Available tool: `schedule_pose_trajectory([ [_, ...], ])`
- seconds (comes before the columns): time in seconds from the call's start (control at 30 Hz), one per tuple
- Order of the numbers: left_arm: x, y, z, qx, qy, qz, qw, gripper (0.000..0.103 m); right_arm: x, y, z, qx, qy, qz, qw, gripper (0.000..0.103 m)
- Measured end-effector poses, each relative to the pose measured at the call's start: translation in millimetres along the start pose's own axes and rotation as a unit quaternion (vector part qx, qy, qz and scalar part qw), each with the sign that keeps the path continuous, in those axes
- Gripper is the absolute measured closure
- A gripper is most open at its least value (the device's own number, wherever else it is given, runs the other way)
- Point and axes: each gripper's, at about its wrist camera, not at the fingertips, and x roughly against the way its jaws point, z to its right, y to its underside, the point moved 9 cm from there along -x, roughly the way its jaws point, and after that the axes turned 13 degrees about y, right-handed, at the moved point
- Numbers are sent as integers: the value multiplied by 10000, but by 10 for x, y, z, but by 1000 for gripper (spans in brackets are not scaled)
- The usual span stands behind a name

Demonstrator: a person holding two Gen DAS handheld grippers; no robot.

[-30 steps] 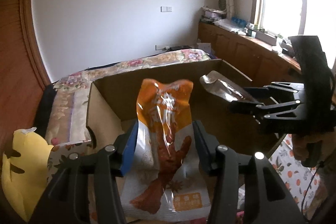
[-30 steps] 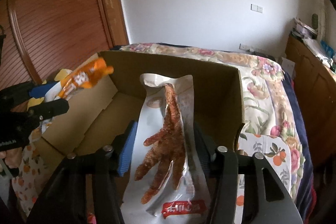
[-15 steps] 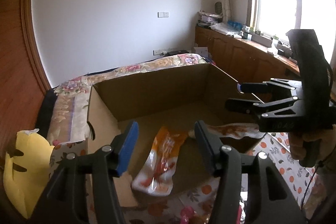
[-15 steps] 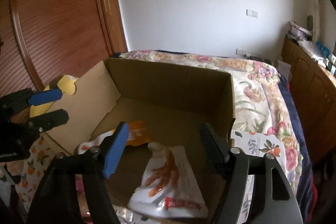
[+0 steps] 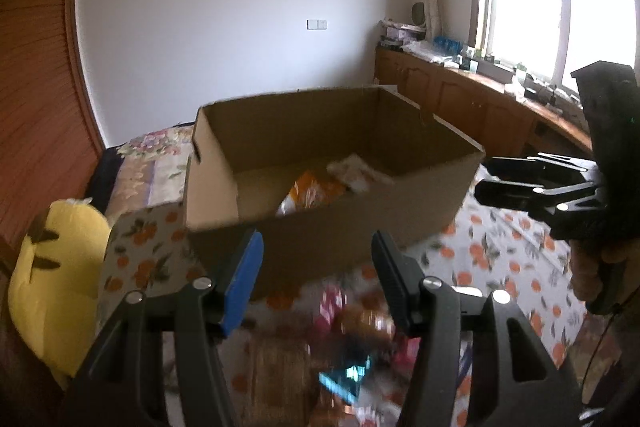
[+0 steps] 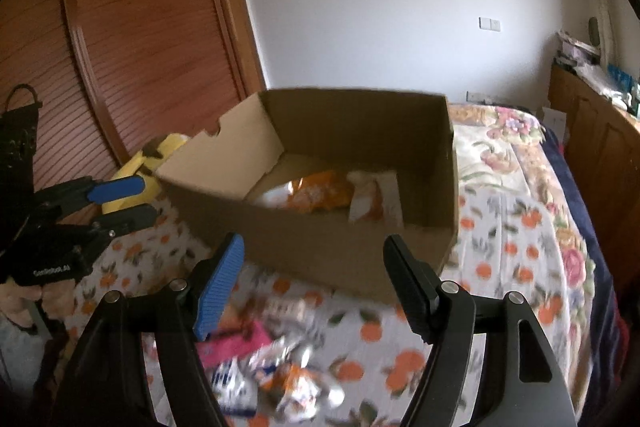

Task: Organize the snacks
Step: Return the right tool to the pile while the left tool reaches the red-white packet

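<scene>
- With both grippers, left [image 5: 316, 275] and right [image 6: 314, 279], spread wide and empty, you risk snagging the box [image 6: 320, 243] wall.
- Since loose snack packets [image 6: 288, 379] overlap below, you might pinch two together.

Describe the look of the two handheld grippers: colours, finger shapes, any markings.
Both the left gripper and the right gripper are black plastic frames with silver pivot screws. Each has one ribbed blue finger pad and one black pad. Seen from the right wrist, the left gripper's body bears small white lettering, too blurred to read.

Home bedroom: floral-quilted bed [image 6: 520, 195], wooden wardrobe [image 6: 132, 39].
</scene>
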Motion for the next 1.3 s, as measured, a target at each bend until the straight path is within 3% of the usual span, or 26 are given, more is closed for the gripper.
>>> schedule_pose_trajectory([
  [0.37, 160, 884, 90, 209, -229, -205, 9993, 46, -41, 742, -195, 2, -101, -263, 9996, 29],
  [0.5, 182, 1160, 110, 494, -222, -330, 9980, 46, -91, 898, -248, 86, -74, -360, 9993, 29],
  [0.8, 202, 1496, 103, 784, -293, -540, 9950, 46, -231, 1143, -285, 264, 20, -630, 9977, 29],
  [1.07, 190, 1586, 36, 989, -354, -604, 9926, 47, -313, 1210, -232, 109, -64, -860, 9962, 31],
  [1.3, 172, 1657, 58, 1145, -246, -652, 9910, 70, -315, 1221, -250, 180, 38, -826, 9964, 33],
])
